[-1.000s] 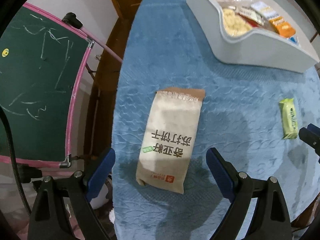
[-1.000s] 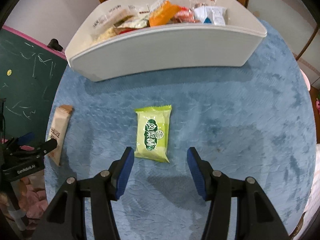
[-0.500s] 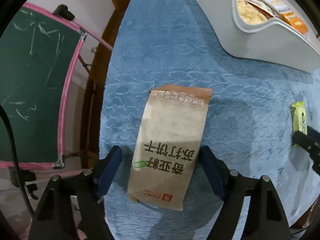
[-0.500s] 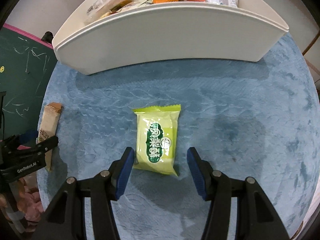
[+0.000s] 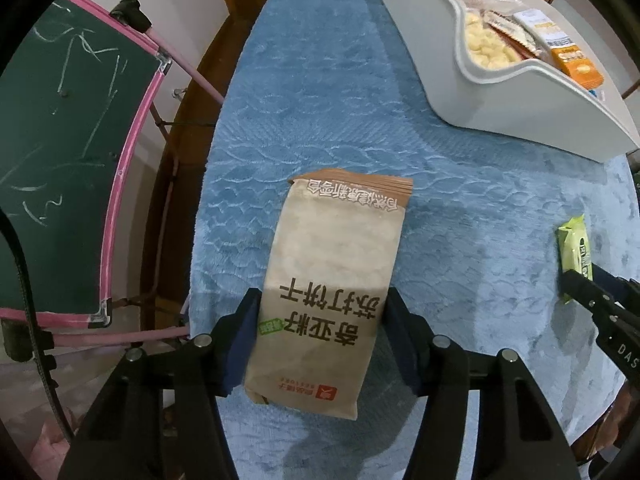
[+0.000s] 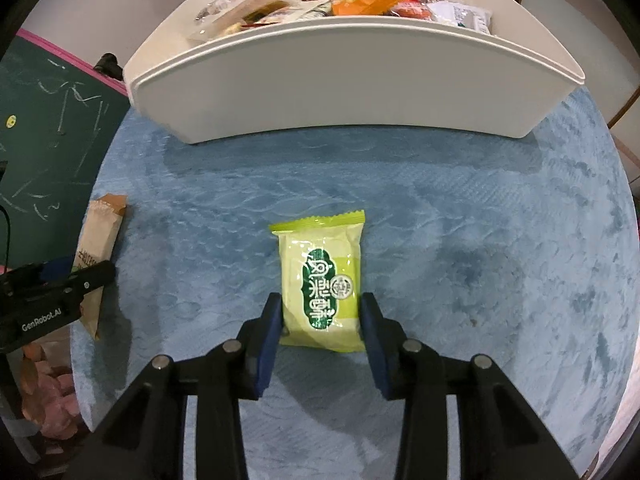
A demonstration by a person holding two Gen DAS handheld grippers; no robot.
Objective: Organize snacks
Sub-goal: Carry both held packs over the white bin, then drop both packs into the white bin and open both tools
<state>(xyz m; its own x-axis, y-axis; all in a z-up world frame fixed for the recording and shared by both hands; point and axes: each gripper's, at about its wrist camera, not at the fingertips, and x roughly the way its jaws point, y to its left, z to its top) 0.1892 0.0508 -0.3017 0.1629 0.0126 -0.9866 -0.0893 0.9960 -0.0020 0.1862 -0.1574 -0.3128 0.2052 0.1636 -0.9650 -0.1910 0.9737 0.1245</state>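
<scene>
A tan cracker packet (image 5: 332,280) lies on the blue cloth. My left gripper (image 5: 322,320) points straight down over its near half, jaws closing, and the blue pads (image 5: 244,340) touch its two long sides. A small green snack packet (image 6: 322,276) lies further right. My right gripper (image 6: 322,312) straddles its near end, jaws closing too, with its pads (image 6: 268,332) against the packet's edges. Each gripper also shows in the other's view: the left gripper (image 6: 80,280) on the tan packet (image 6: 98,248), the right gripper (image 5: 592,304) at the green packet (image 5: 574,252).
A white curved bin (image 6: 340,80) holding several wrapped snacks stands at the far side of the blue cloth (image 6: 480,220); the same white bin (image 5: 520,112) is at upper right in the left wrist view. A green chalkboard (image 5: 60,140) with a pink frame stands off the table's left edge.
Both grippers came down over their packets and narrowed. The left jaws went from wide around the tan packet to touching its sides. The right jaws closed in on the green packet.
</scene>
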